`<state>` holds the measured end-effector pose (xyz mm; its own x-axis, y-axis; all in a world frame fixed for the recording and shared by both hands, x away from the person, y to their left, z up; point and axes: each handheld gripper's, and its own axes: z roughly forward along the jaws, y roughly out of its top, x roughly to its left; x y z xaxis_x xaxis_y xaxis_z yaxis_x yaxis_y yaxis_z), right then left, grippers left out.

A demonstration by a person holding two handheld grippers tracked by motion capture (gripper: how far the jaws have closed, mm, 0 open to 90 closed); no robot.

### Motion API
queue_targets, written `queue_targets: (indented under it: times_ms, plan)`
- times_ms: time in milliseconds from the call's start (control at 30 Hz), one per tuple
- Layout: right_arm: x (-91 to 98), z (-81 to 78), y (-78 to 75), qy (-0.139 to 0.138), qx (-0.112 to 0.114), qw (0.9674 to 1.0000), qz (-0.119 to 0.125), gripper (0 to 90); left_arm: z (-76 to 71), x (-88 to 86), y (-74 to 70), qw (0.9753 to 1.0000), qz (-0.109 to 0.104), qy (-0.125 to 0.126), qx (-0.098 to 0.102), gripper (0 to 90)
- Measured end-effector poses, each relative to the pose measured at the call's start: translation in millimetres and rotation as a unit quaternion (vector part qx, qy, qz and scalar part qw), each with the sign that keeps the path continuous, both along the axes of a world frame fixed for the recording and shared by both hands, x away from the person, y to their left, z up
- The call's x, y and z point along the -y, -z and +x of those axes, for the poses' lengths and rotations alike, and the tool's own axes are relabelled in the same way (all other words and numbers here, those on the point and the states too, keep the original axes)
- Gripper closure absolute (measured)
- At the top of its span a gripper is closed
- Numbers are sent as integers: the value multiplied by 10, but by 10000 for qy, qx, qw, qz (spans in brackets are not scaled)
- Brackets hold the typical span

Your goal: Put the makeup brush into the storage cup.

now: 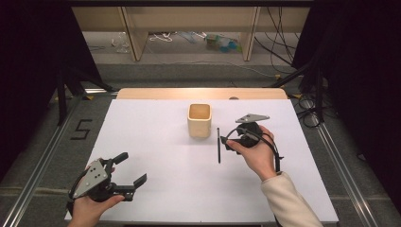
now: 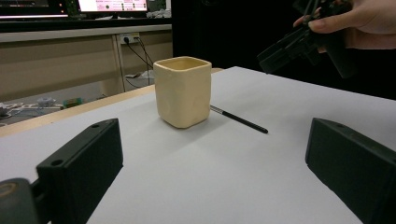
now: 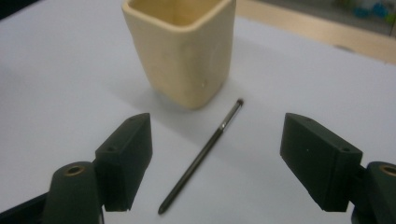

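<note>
Straddling the thin black pen (image 3: 201, 157) with my right gripper (image 3: 215, 163), jaws wide and empty, I line up on where it lies flat beside the cream cup (image 3: 182, 46), my left gripper (image 1: 126, 171) waiting open.

One cream square cup (image 1: 199, 120) stands on the white worktop (image 1: 156, 156), and one thin black brush (image 1: 218, 144) lies just beside the cup. Two hand-held grippers are over the worktop: one (image 1: 134, 169) well apart from the cup, one (image 1: 224, 140) near it.
</note>
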<state>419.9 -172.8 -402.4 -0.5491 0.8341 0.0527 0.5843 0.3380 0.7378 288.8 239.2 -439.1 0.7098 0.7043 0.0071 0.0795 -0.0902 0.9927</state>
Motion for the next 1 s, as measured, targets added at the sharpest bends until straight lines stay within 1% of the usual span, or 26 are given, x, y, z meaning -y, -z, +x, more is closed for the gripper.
queue_targets:
  times_ms: [33, 67, 100, 133, 167, 200, 233, 267, 300, 333, 367, 433, 500, 533, 600, 633, 667, 700, 733, 800, 833, 867, 900, 933, 967, 1000]
  plan:
    - [-27, 20, -4, 62, -243, 9997, -50, 288, 0, 1, -2, 10000, 7, 1, 9, 37]
    - [-40, 61, 11, 24, -336, 9993, -186, 291, -2, 2, -3, 10000, 8, 3, 10, 38]
    - [-81, 86, 25, 117, -511, 9983, -236, 290, -2, 2, -3, 10000, 11, 7, 13, 38]
    - [-140, 121, 37, 215, -905, 9953, -287, 289, -3, 1, -4, 10000, 8, 8, 12, 39]
    - [-140, 121, 37, 215, -905, 9953, -287, 289, -4, 1, -4, 10000, 7, 6, 7, 39]
    - [-183, 181, 55, 92, -1238, 9905, -594, 289, -3, 1, -5, 10000, 6, 9, 10, 39]
    - [-226, 195, 66, 150, -1472, 9866, -689, 290, -3, 1, -5, 10000, 6, 9, 10, 40]
    - [-226, 195, 66, 150, -1472, 9866, -689, 290, -3, 2, -4, 10000, 5, 8, 9, 40]
    - [-261, 217, 81, 144, -1714, 9819, -790, 290, -3, 2, -4, 10000, 5, 13, 10, 40]
    - [-340, 251, 117, 165, -2161, 9719, -916, 300, -3, 0, -7, 10000, 31, 21, 30, 40]
    - [-340, 251, 117, 165, -2161, 9719, -916, 300, -3, 0, -7, 10000, 31, 21, 30, 40]
    - [-389, 303, 186, 81, -2306, 9668, -1101, 302, 3, 5, -3, 10000, -22, 61, 63, 41]
    - [-472, 373, 270, 95, -2584, 9569, -1321, 324, -8, -2, -10, 10000, 33, 24, 21, 41]
    - [-472, 373, 270, 95, -2584, 9569, -1321, 324, -6, -2, -10, 10000, 28, 34, 36, 41]
    - [-519, 415, 337, 72, -2705, 9524, -1402, 332, -6, -3, -10, 10000, 29, 35, 35, 41]
    - [-536, 435, 374, 64, -2721, 9515, -1437, 345, -7, -4, -10, 10000, 26, 37, 35, 41]
    - [-574, 438, 388, 201, -2984, 9431, -1451, 347, -7, -4, -10, 10000, 22, 36, 34, 41]
    - [-610, 457, 445, 294, -3086, 9379, -1555, 365, -8, -4, -10, 10000, 22, 40, 35, 42]
    - [-610, 457, 445, 294, -3086, 9379, -1555, 365, -10, -3, -11, 10000, 11, 41, 26, 42]
    - [-640, 478, 504, 422, -3113, 9352, -1632, 377, -13, 1, -10, 10000, -8, 43, 17, 42]
    - [-640, 478, 504, 422, -3113, 9352, -1632, 377, -15, 3, -8, 10000, -20, 40, 1, 42]
    - [-645, 484, 515, 427, -3140, 9340, -1651, 379, -9, -1, -10, 10000, 20, 52, 35, 42]
    - [-650, 496, 526, 453, -3205, 9311, -1683, 402, -8, 1, -9, 10000, 25, 51, 37, 43]
    - [-650, 496, 526, 453, -3205, 9311, -1683, 402, -12, 6, -7, 10000, -5, 49, 13, 43]
    - [-657, 493, 536, 491, -3146, 9328, -1687, 414, -13, 8, -6, 10000, -13, 49, 6, 43]
    - [-662, 499, 521, 488, -3208, 9295, -1752, 431, -8, 17, 1, 9999, -81, 82, 12, 43]
